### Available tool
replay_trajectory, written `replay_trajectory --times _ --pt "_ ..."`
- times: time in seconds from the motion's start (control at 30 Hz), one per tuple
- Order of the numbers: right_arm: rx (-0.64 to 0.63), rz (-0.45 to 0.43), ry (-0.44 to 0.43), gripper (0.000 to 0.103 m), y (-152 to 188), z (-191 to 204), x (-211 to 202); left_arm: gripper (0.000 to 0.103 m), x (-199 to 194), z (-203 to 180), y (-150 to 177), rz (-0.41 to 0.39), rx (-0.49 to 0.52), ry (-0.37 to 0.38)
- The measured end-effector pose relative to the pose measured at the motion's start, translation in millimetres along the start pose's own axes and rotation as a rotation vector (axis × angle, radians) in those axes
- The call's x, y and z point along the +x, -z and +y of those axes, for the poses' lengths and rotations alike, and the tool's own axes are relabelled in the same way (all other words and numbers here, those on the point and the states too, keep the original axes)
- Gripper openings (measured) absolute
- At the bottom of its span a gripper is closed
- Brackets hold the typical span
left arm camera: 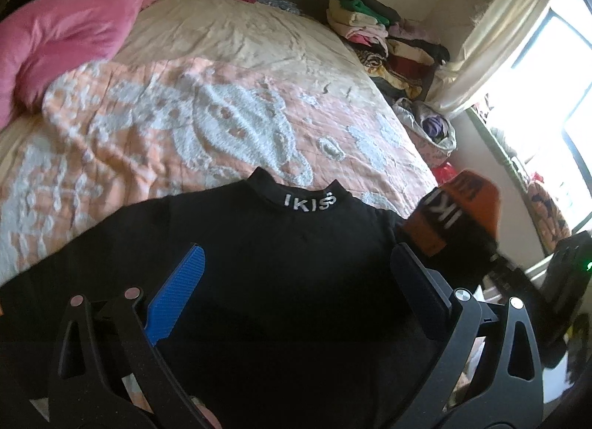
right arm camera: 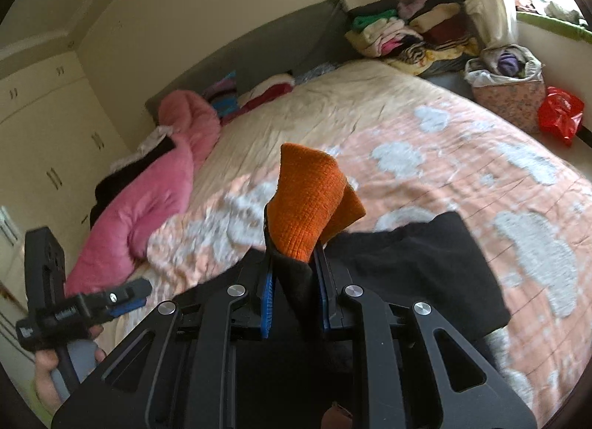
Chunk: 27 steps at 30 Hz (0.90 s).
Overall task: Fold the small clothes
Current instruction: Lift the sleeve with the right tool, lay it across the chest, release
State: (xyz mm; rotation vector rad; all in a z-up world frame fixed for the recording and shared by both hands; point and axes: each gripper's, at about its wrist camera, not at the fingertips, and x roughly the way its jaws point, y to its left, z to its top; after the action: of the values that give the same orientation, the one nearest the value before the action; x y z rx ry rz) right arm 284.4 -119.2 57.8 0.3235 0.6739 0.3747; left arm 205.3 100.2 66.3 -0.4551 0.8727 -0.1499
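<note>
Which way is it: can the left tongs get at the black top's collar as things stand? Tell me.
Probably yes. The left tongs stand open over the black top, and nothing lies between them and the collar. The orange cuff is off to the side.

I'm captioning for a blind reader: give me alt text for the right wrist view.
The right gripper is shut on a black sleeve with an orange cuff, lifted over a peach bedspread. The left gripper shows at lower left, a pink quilt behind it.

Bed, peach quilt, black top
</note>
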Motion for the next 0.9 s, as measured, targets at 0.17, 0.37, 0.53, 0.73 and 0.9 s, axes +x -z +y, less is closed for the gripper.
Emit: replay_trajectory --times 0.17,0.37,0.53,0.73,0.9 --pt "-0.033 0.079 -0.021 0.017 28.2 18.2 27.4 0.095 6.3 18.7 10.0 0.022 -0.037 0.005" --pt "-0.067 0.163 -0.067 0.02 59.5 38.8 55.7 0.095 15.2 44.0 21.5 0.047 -0.125 0.027" --pt "-0.055 0.245 -0.165 0.05 78.2 44.7 65.2 0.095 18.1 58.2 29.2 0.058 -0.163 0.03" --pt "-0.067 0.235 -0.201 0.054 80.6 34.9 42.7 0.092 35.0 64.5 44.7 0.108 -0.188 0.055" --pt "-0.042 0.22 -0.136 0.054 74.2 7.0 29.0 0.066 51.2 60.1 61.5 0.158 -0.167 0.027"
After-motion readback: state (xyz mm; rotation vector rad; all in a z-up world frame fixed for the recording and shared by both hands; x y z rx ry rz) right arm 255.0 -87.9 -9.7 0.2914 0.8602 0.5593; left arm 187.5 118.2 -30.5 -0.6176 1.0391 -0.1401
